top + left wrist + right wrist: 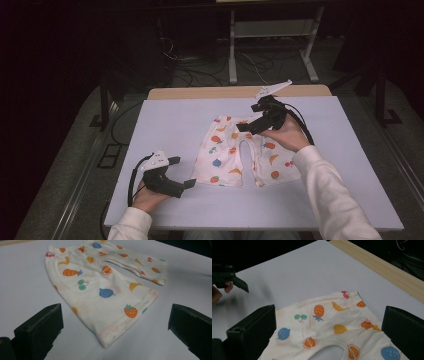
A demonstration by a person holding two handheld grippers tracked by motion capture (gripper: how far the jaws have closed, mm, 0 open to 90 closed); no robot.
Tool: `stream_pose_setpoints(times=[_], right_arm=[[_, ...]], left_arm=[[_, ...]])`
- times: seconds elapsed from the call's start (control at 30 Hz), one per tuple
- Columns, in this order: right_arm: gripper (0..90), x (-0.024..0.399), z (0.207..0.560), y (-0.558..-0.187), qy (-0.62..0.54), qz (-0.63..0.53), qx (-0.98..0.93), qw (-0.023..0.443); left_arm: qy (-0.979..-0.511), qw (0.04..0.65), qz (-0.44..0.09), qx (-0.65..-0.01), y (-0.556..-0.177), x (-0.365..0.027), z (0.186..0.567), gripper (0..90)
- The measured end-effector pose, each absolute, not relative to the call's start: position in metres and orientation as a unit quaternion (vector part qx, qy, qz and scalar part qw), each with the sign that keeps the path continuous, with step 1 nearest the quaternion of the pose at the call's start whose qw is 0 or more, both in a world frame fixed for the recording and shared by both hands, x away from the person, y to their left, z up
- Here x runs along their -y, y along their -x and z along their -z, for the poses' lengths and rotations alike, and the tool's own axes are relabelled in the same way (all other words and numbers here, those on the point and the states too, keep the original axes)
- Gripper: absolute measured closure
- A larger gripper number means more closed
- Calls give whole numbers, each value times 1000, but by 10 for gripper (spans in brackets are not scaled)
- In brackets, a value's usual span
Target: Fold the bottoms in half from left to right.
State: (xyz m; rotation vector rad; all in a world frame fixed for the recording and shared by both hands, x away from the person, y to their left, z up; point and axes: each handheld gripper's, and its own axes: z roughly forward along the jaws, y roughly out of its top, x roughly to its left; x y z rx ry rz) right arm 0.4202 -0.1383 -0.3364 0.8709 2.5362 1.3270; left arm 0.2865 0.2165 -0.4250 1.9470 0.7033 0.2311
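Small white shorts [240,152] printed with coloured fruit lie flat in the middle of the pale table [170,120], waistband toward the far side. My left gripper [184,172] rests open near the front left, just short of the left leg hem. In the left gripper view, that hem of the shorts [107,297] lies ahead between the wide jaws of the left gripper [115,315]. My right gripper [248,117] hovers open over the waistband. In the right gripper view, the shorts [329,322] spread under the right gripper [329,315], and the left gripper [234,281] shows far off.
A wooden strip [210,92] runs along the table's far edge. Behind it stand white metal frame legs [232,60] and loose cables [200,70] on the dark floor. Bare table surface surrounds the shorts on all sides.
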Motion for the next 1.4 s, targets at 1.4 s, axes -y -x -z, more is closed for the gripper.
stream_pose_setpoints(times=[1.4], right_arm=[[0,96,364,-502,-336,-438,-832,61]], left_arm=[[-803,512,-90,-291,-287,-218,425,0]])
